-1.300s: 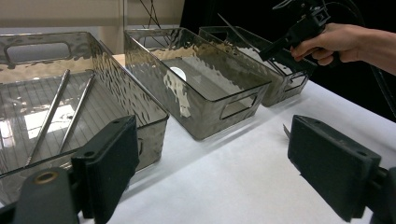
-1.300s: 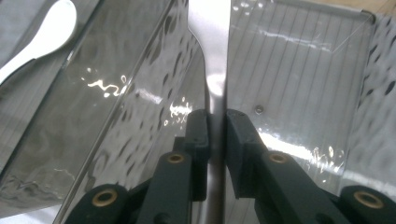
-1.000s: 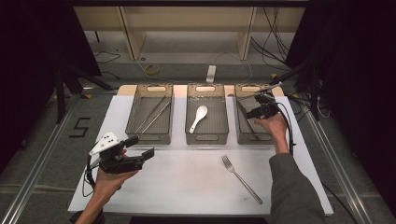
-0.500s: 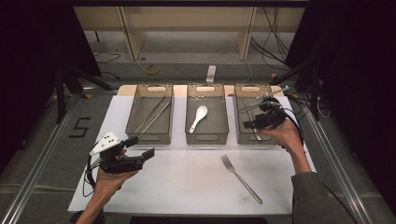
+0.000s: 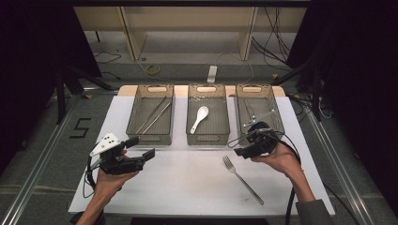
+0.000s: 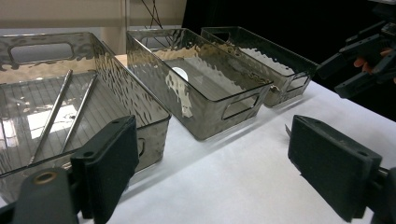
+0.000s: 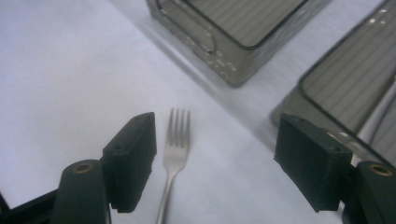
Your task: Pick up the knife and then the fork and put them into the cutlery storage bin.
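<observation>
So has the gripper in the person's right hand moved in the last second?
Yes. The right gripper has come back from over the right-hand bin toward the fork, its jaws just opening, nothing between them.

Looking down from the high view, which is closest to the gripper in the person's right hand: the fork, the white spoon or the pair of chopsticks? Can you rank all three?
From the right gripper:
1. Fork: on the white table cover, just below the gripper.
2. Spoon: in the middle bin, up and to the left.
3. Chopsticks: in the left bin, farthest across the table.
</observation>
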A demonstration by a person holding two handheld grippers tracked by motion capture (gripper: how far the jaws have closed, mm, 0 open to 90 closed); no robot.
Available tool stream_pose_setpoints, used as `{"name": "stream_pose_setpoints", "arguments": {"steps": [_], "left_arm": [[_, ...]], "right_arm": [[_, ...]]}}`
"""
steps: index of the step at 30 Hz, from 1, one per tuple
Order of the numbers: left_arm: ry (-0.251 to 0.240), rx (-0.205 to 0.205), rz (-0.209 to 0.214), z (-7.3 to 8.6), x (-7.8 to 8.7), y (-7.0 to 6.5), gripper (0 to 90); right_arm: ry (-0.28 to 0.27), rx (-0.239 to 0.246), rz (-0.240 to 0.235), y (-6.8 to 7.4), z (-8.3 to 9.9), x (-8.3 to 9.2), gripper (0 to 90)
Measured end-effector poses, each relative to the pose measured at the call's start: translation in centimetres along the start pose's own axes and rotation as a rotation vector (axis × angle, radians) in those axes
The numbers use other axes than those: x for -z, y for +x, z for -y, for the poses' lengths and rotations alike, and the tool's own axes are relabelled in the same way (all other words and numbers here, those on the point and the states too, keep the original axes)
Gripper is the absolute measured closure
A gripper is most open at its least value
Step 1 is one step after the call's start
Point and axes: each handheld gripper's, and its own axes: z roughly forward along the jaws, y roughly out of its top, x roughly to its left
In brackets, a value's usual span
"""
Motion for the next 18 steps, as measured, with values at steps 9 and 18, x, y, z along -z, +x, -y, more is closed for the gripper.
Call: {"name": "stream_pose_setpoints", "arguments": {"steps": [9, 18], "left_arm": [[-0.001, 0.002, 0.001, 0.0, 0.1, 0.0, 15.5], [-0.007, 0.008, 0.004, 0.0, 0.1, 0.0, 15.5]], "right_arm": [[0.072, 0.018, -0.011, 1.1, 1.1, -0.9, 29.6], [0.166, 0.022, -0.029, 1.6, 2.5, -2.2, 32.1]]}}
